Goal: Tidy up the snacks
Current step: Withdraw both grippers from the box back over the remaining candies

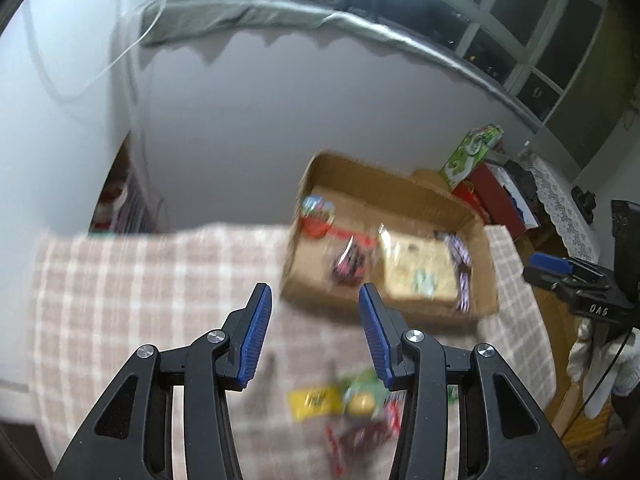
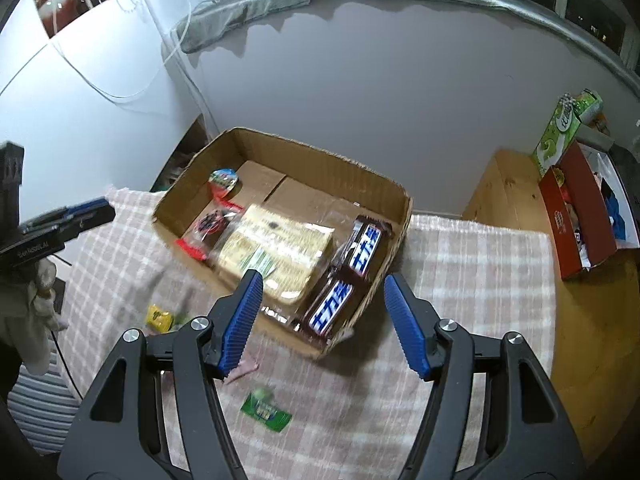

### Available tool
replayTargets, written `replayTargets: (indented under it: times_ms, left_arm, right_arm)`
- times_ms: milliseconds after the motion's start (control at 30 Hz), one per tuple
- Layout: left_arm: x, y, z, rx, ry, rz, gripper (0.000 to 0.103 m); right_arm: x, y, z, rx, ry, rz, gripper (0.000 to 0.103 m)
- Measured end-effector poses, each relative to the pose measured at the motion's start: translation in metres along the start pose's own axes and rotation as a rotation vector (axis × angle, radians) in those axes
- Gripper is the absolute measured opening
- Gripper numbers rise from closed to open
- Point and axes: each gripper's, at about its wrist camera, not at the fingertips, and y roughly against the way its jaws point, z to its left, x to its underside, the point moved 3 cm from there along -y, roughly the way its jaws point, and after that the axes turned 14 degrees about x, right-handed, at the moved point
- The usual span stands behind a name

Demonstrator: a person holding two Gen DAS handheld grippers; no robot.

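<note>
An open cardboard box (image 2: 320, 152) sits on the checked cloth (image 2: 460, 264). It holds a round red-and-blue snack (image 2: 224, 180), a red-black packet (image 2: 210, 224), a flat yellowish pack (image 2: 280, 248) and two brown-and-blue chocolate bars (image 2: 366, 248). My right gripper (image 2: 323, 280) hovers open above the box's near corner, its jaws empty. My left gripper (image 1: 314, 300) is open too, empty, above the cloth just short of the box (image 1: 360, 168). Loose on the cloth lie a yellow packet (image 1: 316, 400), a green packet (image 2: 266, 412) and red wrappers (image 1: 360, 436). The left wrist view is blurred.
A wooden tabletop (image 2: 504, 192) carries a red box (image 2: 576, 224) and a green carton (image 2: 556, 136) at the right. A white wall (image 2: 360, 80) stands close behind the cardboard box. A gloved hand (image 2: 36, 304) holds the left gripper's handle.
</note>
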Motion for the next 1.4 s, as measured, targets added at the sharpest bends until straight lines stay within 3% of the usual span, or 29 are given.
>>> replayTargets:
  times_ms: [100,267,400,533,667,800,933,1400]
  left_arm:
    - [0.020,0.008,0.010,-0.012,0.034,0.000,0.044]
    - [0.056,0.009,0.019,0.022,0.075,0.046,0.044]
    - [0.078,0.009,0.016,0.061,0.117,0.068,0.044]
    - [0.099,0.016,0.007,0.062,0.136,0.056,0.044]
    - [0.111,0.014,0.001,0.085,0.170,0.068,0.044]
    - [0.115,0.009,-0.005,0.107,0.145,0.095,0.044]
    - [0.118,0.003,-0.008,0.125,0.137,0.119,0.044]
    - [0.129,-0.017,-0.009,0.134,0.204,0.143,0.044]
  right_arm:
    - [0.016,0.008,0.001,-0.022,-0.048,-0.015,0.079]
    - [0.047,0.015,0.006,0.054,-0.072,-0.034,0.081]
    - [0.079,0.003,-0.003,0.084,-0.166,0.064,0.081]
    - [0.106,-0.006,-0.009,0.040,-0.198,0.135,0.081]
    - [0.121,-0.007,-0.004,-0.032,-0.156,0.169,0.080]
    - [0.123,-0.011,0.015,-0.090,-0.026,0.187,0.067]
    - [0.126,-0.019,0.027,-0.132,0.022,0.199,0.058]
    - [0.116,-0.052,0.053,-0.214,0.242,0.240,0.058]
